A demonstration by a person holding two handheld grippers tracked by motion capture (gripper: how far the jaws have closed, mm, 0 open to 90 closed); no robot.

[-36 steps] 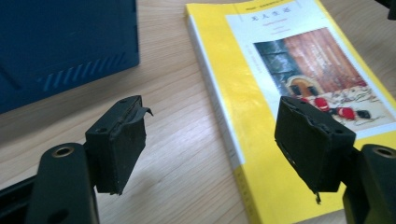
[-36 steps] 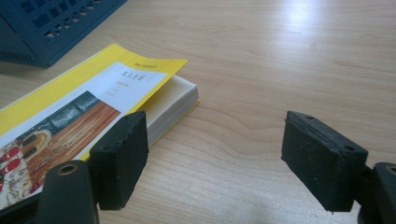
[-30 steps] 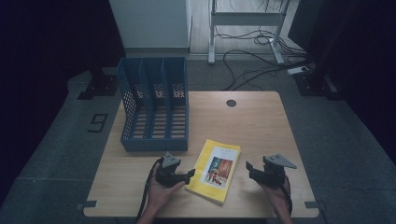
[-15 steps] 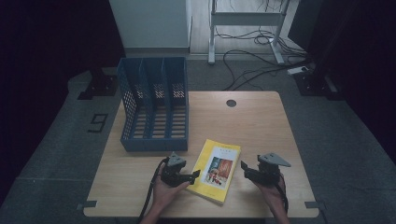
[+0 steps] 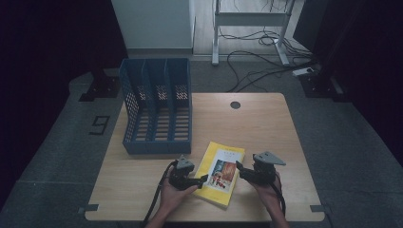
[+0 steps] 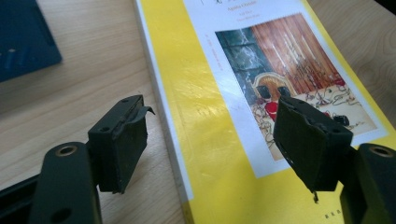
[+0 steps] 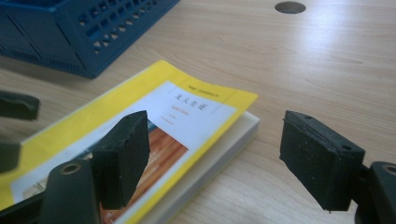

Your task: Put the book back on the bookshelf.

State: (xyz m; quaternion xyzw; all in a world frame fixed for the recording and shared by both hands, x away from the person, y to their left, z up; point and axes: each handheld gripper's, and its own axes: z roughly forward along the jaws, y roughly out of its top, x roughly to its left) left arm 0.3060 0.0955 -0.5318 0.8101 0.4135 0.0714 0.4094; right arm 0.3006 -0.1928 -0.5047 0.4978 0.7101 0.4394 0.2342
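A yellow paperback book with a picture on its cover lies flat near the table's front edge. My left gripper is open at the book's left long edge; in the left gripper view its jaws straddle the spine, one over the wood, one over the cover. On the other side my right gripper stands open at the book's right edge. In the right gripper view the book lies low between those jaws, which touch nothing. The left gripper's fingertips show at that view's left edge.
A blue three-slot file rack lies at the table's back left, its corner also in the right gripper view. A round cable hole is at the back middle of the wooden table. Cables and a desk frame are on the floor behind.
Both grippers have closed in on the book from either side, the right one moving left and forward. The book has not moved.
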